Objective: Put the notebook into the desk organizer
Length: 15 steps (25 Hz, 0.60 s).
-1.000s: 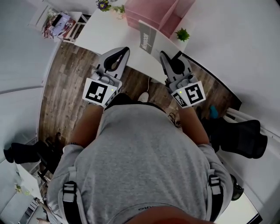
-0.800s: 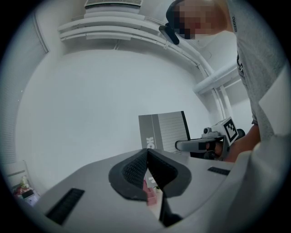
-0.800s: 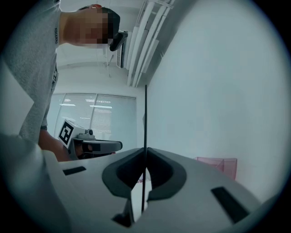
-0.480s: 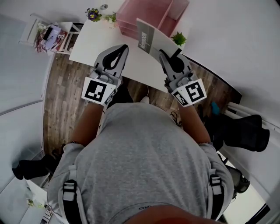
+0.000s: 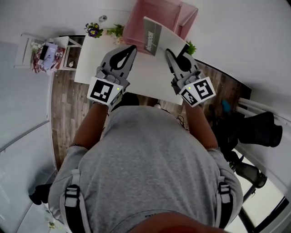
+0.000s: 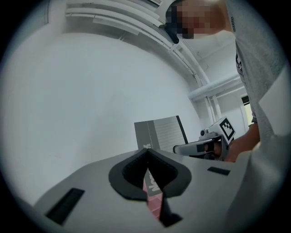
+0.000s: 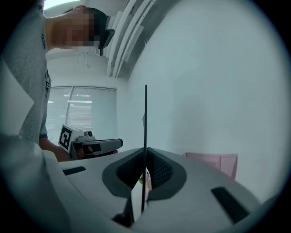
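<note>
Nearest me, my L hand-held gripper (image 5: 133, 47) hangs over the white table (image 5: 145, 73), jaws pressed together w/ nothing between them. Beside it, my R hand-held gripper (image 5: 168, 51) pinches the grey notebook (image 5: 152, 36) by its near edge. The notebook stands upright on edge, running away from me. Just beyond is the pink desk organizer (image 5: 159, 11), at the table's far side. In head view the notebook overlaps its front; can't tell if they touch. Small green plant (image 5: 190, 47) sits to the organizer's R.

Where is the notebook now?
In the head view, the notebook is held by the right tool above the white desk, before the pink organizer.
</note>
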Motion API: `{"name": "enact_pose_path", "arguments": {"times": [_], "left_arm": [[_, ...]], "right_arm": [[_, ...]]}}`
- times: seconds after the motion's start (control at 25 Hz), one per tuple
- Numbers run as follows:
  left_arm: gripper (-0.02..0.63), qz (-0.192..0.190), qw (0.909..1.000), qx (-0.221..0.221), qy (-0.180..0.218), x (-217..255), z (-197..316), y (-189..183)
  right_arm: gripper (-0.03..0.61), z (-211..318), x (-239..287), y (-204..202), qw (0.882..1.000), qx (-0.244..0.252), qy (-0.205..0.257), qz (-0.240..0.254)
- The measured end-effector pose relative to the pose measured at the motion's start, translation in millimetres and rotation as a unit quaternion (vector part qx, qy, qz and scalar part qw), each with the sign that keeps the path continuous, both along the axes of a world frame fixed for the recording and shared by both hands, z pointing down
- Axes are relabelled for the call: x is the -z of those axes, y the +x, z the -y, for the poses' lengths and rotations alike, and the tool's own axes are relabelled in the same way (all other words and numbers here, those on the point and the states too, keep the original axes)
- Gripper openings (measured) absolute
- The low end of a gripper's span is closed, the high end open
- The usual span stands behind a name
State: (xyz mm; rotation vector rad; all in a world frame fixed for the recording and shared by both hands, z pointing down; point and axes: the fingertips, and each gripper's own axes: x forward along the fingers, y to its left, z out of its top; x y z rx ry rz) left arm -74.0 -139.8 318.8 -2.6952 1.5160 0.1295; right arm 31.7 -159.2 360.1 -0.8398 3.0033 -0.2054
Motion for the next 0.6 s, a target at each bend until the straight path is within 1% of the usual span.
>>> {"name": "enact_pose_path", "arguments": {"times": [0.12,0.2,0.28,0.48,0.6], "left_arm": [[0.018,-0.011,0.9996,-0.024,-0.003,-0.5,17.5,-13.0],[0.018,-0.018,0.9988,-0.045,-0.003,-0.6,27.9,-20.2],[0.018,-0.017,0.9979,-0.063,-0.004,-2.4,37.2,-27.7],[0.018,-0.022,0.9947,-0.100,-0.009,-13.9,64.6,-48.1],[0.018,-0.020,0.9924,-0.121,-0.013,-18.4,76.3,-53.2]], "right_arm": [[0.017,15.7,-4.3,-14.1,1.000,-0.017,-0.021,-0.004],[0.017,25.7,-6.7,-22.9,0.999,-0.029,-0.027,-0.016],[0.017,36.2,-9.2,-30.9,0.998,-0.039,-0.040,-0.020],[0.017,66.4,-20.1,-46.4,0.993,-0.066,-0.100,0.003],[0.017,79.7,-25.9,-52.2,0.988,-0.079,-0.132,0.020]]}}
